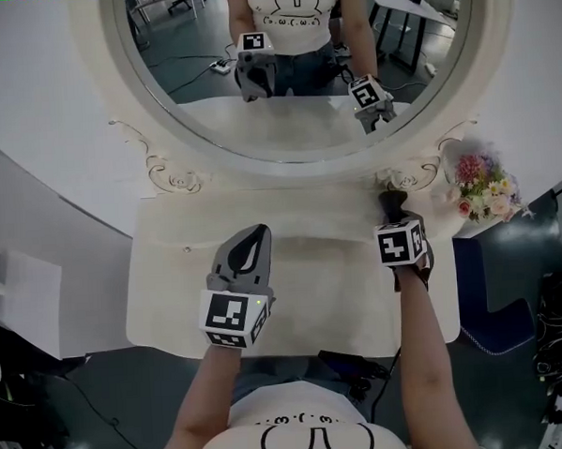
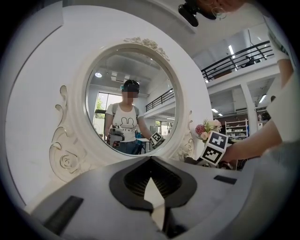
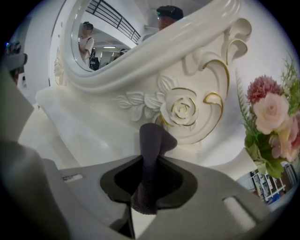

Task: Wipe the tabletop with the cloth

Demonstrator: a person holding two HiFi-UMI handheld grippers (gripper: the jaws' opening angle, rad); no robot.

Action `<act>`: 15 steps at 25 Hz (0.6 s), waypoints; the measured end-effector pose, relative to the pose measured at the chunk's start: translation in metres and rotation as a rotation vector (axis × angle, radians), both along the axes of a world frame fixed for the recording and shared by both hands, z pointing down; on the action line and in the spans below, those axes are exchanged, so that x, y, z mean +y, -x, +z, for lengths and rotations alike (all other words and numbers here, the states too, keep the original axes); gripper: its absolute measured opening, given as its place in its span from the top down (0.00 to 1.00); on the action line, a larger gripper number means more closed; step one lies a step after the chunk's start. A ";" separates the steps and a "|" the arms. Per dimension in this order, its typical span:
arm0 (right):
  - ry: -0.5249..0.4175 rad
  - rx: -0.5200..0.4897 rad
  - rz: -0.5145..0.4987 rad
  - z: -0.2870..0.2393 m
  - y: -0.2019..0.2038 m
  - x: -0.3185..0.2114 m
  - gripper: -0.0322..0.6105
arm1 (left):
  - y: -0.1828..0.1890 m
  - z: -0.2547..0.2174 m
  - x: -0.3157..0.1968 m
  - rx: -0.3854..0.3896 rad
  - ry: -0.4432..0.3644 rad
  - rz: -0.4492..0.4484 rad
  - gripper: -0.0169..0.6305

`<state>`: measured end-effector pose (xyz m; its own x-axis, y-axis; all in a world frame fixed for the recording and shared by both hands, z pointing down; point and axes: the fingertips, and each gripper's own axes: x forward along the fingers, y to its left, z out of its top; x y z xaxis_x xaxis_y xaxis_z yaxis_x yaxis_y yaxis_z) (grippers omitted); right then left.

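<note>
Right gripper (image 3: pixel 149 164): fingers clenched on dark cloth (image 3: pixel 153 138), at far right of bench (image 1: pixel 313 302), near rose carving on mirror frame (image 3: pixel 187 108). Left gripper (image 1: pixel 253 237): fingers pressed together, empty, above mid-bench.

I look over a cream-white table (image 1: pixel 172 300) backed by a large round mirror (image 1: pixel 295 134) in a carved white frame with rose scrolls (image 1: pixel 112 49), with a bunch of pink and white flowers (image 1: pixel 483 191) just beside its right end. Dark grey floor (image 1: pixel 102 388) lies below. A black-railed upper gallery (image 2: pixel 239 56) runs under strip ceiling lights (image 2: pixel 231 49).
</note>
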<state>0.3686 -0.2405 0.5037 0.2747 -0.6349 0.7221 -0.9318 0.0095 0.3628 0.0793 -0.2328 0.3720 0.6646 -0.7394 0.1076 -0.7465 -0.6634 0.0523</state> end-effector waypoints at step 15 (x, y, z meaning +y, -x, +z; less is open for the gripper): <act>-0.023 -0.098 0.018 -0.003 0.081 -0.031 0.83 | 0.074 0.000 -0.019 0.020 -0.003 -0.001 0.98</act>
